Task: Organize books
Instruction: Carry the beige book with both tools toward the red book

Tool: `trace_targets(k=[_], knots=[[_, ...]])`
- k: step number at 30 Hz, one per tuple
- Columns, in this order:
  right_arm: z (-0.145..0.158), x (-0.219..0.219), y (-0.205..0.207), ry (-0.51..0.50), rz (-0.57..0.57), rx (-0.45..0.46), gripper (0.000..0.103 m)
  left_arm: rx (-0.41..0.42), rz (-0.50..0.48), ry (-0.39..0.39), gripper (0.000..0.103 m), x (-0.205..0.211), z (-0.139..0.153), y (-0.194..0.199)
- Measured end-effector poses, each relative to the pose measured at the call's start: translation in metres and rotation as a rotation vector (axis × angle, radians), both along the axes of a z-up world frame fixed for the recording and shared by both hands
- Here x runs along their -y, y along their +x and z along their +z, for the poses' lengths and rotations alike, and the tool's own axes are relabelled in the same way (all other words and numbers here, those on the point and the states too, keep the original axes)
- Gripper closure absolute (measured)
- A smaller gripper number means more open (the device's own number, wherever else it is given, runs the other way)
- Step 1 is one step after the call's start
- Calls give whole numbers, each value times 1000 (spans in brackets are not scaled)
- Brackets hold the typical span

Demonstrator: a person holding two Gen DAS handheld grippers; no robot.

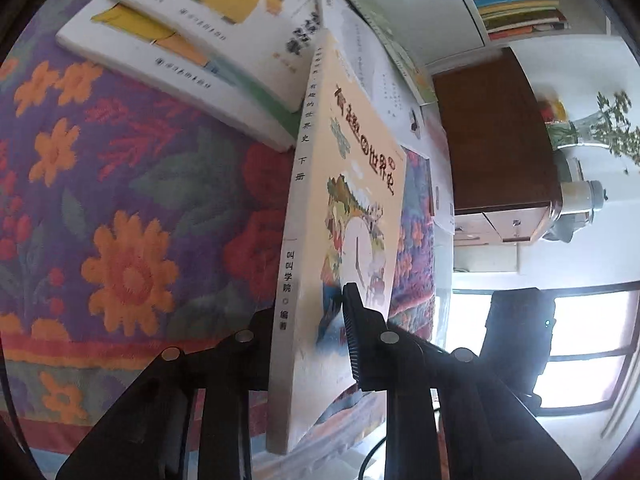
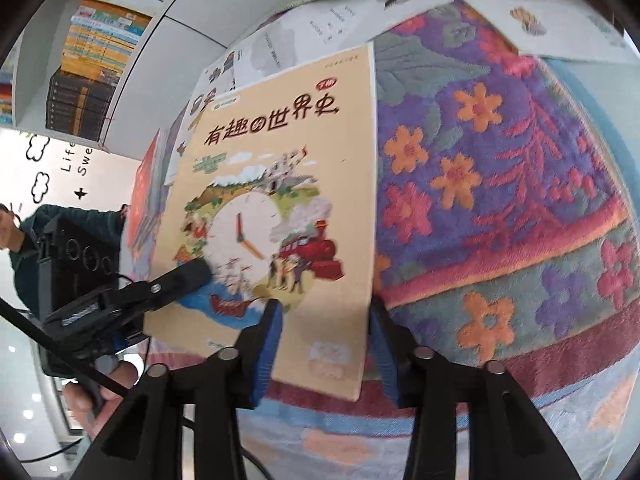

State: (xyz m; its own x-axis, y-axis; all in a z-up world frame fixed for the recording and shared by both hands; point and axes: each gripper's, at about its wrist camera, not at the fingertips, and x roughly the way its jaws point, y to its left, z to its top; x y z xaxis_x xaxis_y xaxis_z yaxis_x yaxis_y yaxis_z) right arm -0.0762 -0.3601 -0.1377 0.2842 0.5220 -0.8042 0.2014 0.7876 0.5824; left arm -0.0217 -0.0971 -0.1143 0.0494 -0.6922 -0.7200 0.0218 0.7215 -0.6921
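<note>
Black fingers of the left gripper (image 1: 310,334) are clamped on the cream history book (image 1: 352,184), one pad on its front cover and the other behind the back cover near the spine, so the book stands tilted up on edge above the flowered cloth (image 1: 120,208). From the right wrist view that same book's clock-and-train cover faces the camera, and the right gripper (image 2: 326,344) straddles its lower corner with its blue pads parted, one over the cover and one just off the edge, not pressing. Past the raised book, two white picture books (image 1: 192,36) lie overlapped on the cloth, with loose white sheets (image 1: 384,80) beside them. Farther back stand a bookshelf (image 1: 516,0) of stacked books and a brown cabinet (image 1: 492,132).
</note>
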Motion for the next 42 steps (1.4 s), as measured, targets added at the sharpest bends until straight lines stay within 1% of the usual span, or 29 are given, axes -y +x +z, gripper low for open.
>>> trace_targets(k=[1,5,9,11,12,13,14,15,16,18,19,20,22,23,24,26,27,28,30,31,33,36,38,42], knots=[[1,2,1,23,8,-15,53,-5,4,-20,85,-2,1,0],[7,10,1,67,-4,-8,52,-97,52,-212,86,-4,0,6],[3,31,-5,219,-78,5,51,-156,70,-326,86,-2,2,12],[-5,40,-8,300,-116,7,49,-210,90,-416,86,-1,-2,13],[-10,43,-9,342,-133,3,48,-222,98,-433,86,-1,-3,12],[-17,47,-10,415,-162,0,48,-235,105,-451,86,0,-5,12],[-21,49,-11,462,-179,-1,48,-243,105,-460,86,1,-7,13],[-28,51,-11,534,-204,-3,48,-253,109,-466,86,0,-8,13],[-34,51,-10,588,-223,-5,48,-276,118,-479,86,-1,-11,12],[-45,50,-8,649,-255,-14,48,-303,129,-497,86,0,-17,11],[-48,49,-6,664,-270,-11,48,-310,131,-493,86,1,-19,10],[-47,49,-5,655,-277,-3,51,-305,130,-475,86,1,-19,9],[-39,46,0,588,-270,24,63,-278,122,-404,86,-1,-17,10],[-27,43,2,513,-247,63,71,-268,114,-380,86,-1,-16,12],[-18,41,3,449,-219,87,73,-252,105,-341,86,0,-15,12],[11,26,9,223,-122,154,73,-205,67,-227,85,4,-11,13],[23,15,10,138,-83,176,73,-174,44,-186,83,8,-8,13],[32,6,11,57,-46,192,73,-136,25,-147,83,12,-2,12],[51,-16,11,-119,30,237,73,-89,-1,-102,82,15,6,11],[56,-22,9,-161,51,252,73,-44,-32,-59,80,18,14,10],[65,-31,5,-212,78,275,74,33,-81,8,79,22,28,4],[73,-45,-3,-275,119,305,74,106,-131,61,78,22,42,-5],[79,-52,-11,-298,141,318,74,123,-140,48,78,12,47,-10],[100,-75,-21,-318,173,354,74,130,-112,-19,78,-15,61,-16]])
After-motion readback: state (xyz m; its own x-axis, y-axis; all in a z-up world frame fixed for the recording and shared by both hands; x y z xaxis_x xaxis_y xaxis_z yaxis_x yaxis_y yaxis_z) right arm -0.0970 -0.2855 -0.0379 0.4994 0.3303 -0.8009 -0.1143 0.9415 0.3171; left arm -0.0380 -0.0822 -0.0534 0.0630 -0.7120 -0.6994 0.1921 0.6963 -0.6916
